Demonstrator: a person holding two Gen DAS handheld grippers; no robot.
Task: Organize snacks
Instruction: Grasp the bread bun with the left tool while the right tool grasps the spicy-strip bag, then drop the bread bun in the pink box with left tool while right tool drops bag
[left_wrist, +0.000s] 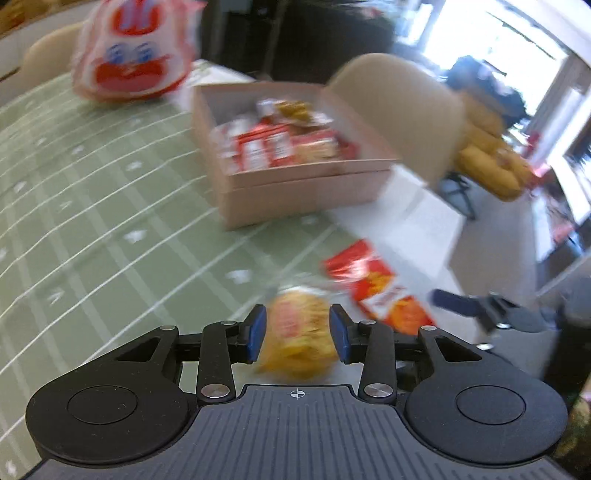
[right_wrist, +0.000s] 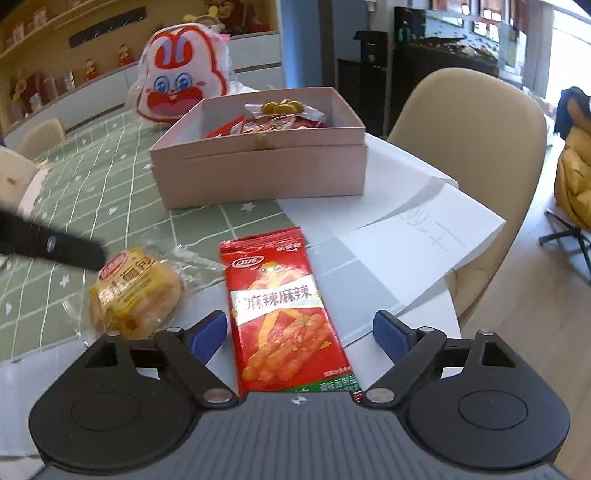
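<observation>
Left wrist: tongs (left_wrist: 297, 332) pitched down, clamping bun (left_wrist: 299, 332) | right tongs (right_wrist: 300, 332) spread

Bright daylight, blurred left view

Glossy red plastic snack packet (right_wrist: 286, 314), clear crinkled bread wrapper (right_wrist: 135, 291), matt pink cardboard box (right_wrist: 258, 173), white paper sheets (right_wrist: 406, 236)
</observation>
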